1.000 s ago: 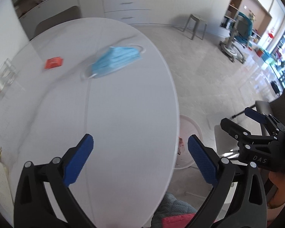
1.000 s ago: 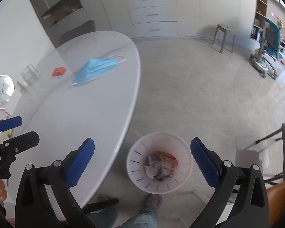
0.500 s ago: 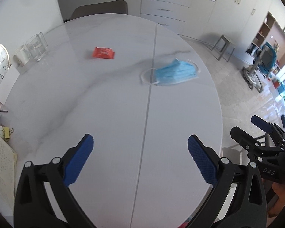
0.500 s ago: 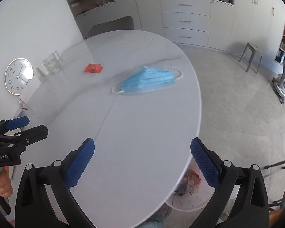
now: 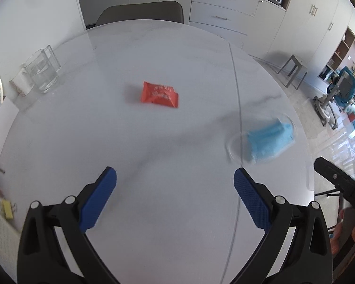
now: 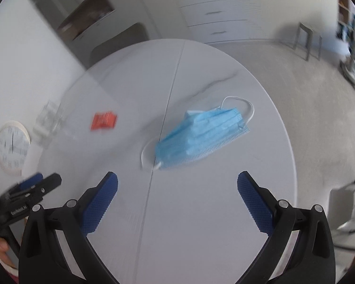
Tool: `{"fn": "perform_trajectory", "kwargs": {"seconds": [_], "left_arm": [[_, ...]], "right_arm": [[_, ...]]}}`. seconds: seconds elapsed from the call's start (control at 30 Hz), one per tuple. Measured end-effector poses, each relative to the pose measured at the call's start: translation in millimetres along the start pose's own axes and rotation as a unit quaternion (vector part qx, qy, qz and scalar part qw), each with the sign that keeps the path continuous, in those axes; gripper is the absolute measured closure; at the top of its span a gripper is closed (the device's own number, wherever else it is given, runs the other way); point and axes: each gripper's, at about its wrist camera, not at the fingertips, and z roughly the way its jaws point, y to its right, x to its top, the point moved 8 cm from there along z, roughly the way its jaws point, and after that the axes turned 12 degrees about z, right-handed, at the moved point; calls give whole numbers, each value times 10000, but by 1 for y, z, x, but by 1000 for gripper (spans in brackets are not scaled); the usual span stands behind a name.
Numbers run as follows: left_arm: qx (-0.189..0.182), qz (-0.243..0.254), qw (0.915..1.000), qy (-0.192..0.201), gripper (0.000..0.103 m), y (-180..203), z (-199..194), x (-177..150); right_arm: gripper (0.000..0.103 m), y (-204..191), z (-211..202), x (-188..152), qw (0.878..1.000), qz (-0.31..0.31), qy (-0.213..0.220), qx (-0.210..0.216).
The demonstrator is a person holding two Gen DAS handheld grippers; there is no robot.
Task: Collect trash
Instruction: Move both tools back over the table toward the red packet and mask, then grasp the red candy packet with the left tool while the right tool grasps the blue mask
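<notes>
A red snack wrapper [image 5: 160, 94] lies flat near the middle of the white oval table [image 5: 177, 213]; it also shows in the right wrist view [image 6: 103, 120]. A blue face mask [image 6: 201, 137] lies on the table's right side, blurred in the left wrist view [image 5: 268, 142]. My left gripper [image 5: 175, 193] is open and empty above the table, short of the wrapper. My right gripper [image 6: 177, 195] is open and empty, just short of the mask. The other gripper shows at each view's edge.
A glass of water [image 5: 42, 73] and a clear container stand at the table's left edge. A wall clock [image 6: 11, 147], papers and a yellow clip [image 5: 7, 209] lie at the left. A grey chair [image 5: 139, 14] stands behind the table. A stool [image 5: 293, 69] is on the floor.
Both grippers have swung left from the floor bin and up over the table. The left now faces the red wrapper, the right faces the mask. The bin has left view.
</notes>
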Motion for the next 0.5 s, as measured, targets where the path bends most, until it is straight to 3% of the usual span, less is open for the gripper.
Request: {"fn": "perform_trajectory", "kwargs": {"seconds": [0.2, 0.37, 0.5], "left_arm": [[-85, -967, 9951, -205, 8, -50, 59, 45], [-127, -1683, 9848, -406, 8, -71, 93, 67], [-123, -1674, 9848, -436, 8, -72, 106, 73]], "right_arm": [[3, 9, 45, 29, 9892, 1405, 380, -164], [3, 23, 81, 42, 9762, 2041, 513, -533], [22, 30, 112, 46, 9770, 1953, 260, -818]]}}
